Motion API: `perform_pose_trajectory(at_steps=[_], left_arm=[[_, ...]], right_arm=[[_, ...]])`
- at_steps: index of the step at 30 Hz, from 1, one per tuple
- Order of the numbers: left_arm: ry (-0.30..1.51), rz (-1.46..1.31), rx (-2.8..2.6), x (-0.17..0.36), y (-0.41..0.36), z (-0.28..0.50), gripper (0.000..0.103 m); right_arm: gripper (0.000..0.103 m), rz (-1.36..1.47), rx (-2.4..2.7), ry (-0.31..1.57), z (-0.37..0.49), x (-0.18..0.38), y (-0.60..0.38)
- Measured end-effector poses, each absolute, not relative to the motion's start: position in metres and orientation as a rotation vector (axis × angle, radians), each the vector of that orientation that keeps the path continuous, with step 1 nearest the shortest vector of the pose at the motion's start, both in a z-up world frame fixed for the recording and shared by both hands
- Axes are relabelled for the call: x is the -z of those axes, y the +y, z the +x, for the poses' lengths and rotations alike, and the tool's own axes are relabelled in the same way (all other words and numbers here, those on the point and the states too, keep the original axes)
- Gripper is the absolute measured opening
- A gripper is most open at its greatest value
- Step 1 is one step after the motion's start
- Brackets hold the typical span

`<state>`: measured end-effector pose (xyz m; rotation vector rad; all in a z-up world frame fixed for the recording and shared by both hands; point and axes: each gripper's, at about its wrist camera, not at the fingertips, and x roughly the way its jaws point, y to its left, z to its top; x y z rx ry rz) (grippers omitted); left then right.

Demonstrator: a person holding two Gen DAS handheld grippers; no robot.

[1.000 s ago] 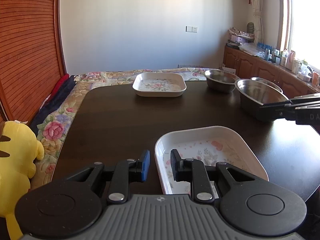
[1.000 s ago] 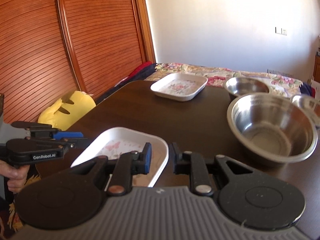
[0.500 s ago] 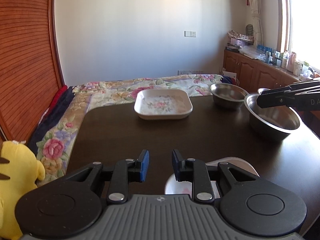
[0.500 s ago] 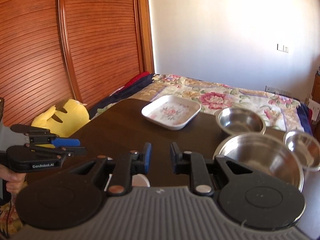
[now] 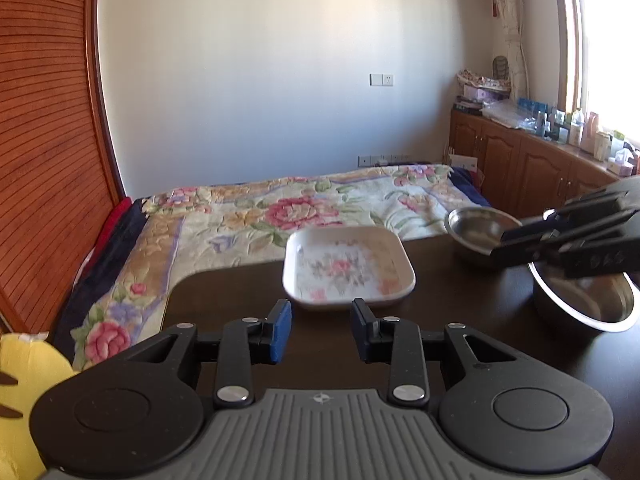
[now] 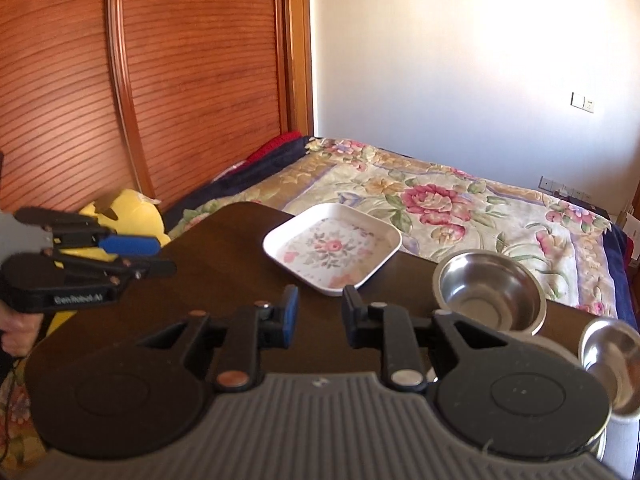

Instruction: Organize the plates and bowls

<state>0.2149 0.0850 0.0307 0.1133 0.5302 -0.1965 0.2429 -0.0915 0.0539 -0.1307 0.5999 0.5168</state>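
A white square plate [image 5: 348, 268] [image 6: 332, 252] with a flower print lies on the dark table [image 5: 240, 292] near its far edge. To its right stand a steel bowl [image 5: 476, 232] [image 6: 490, 288], a bigger steel bowl [image 5: 592, 300] and a small one [image 6: 612, 356]. My left gripper [image 5: 320, 328] [image 6: 152, 256] hovers short of the plate, its jaws opening with nothing between them. My right gripper [image 6: 316, 312] [image 5: 516, 236] hangs over the bowls' side, its jaws a narrow gap apart and opening a little, also with nothing between them.
A bed with a floral cover [image 5: 304, 208] lies past the table's far edge. A yellow plush toy [image 6: 128, 212] sits at the left by the wooden sliding doors [image 6: 160, 80]. A cabinet [image 5: 532, 168] with bottles stands under the window. A hand [image 6: 16, 332] holds the left gripper.
Both grippers have travelled forward and up over the table. The near white plate has dropped out of view below them, and the far plate and bowls look closer. The left jaws stand wider.
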Motion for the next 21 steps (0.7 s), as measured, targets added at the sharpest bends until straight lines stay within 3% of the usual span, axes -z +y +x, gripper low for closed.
perform_pose_trajectory(at_steps=[4,8,12,21], left_arm=[[0.523,0.115,0.199,-0.032,0.086,0.234,0.041],[0.529,0.124,0.199,-0.028,0.087,0.254,0.053],[0.542,0.12,0.203,-0.019,0.091,0.273,0.055],[0.593,0.123,0.217,0.005,0.097,0.315,0.055]], right_arm=[[0.029,-0.127,-0.507,0.635,0.266,-0.049,-0.089],[0.033,-0.117,-0.495,0.677,0.29,-0.043,-0.085],[0.044,-0.094,-0.5,0.715,0.311,-0.038,-0.08],[0.046,-0.113,-0.493,0.785,0.343,-0.019,-0.063]])
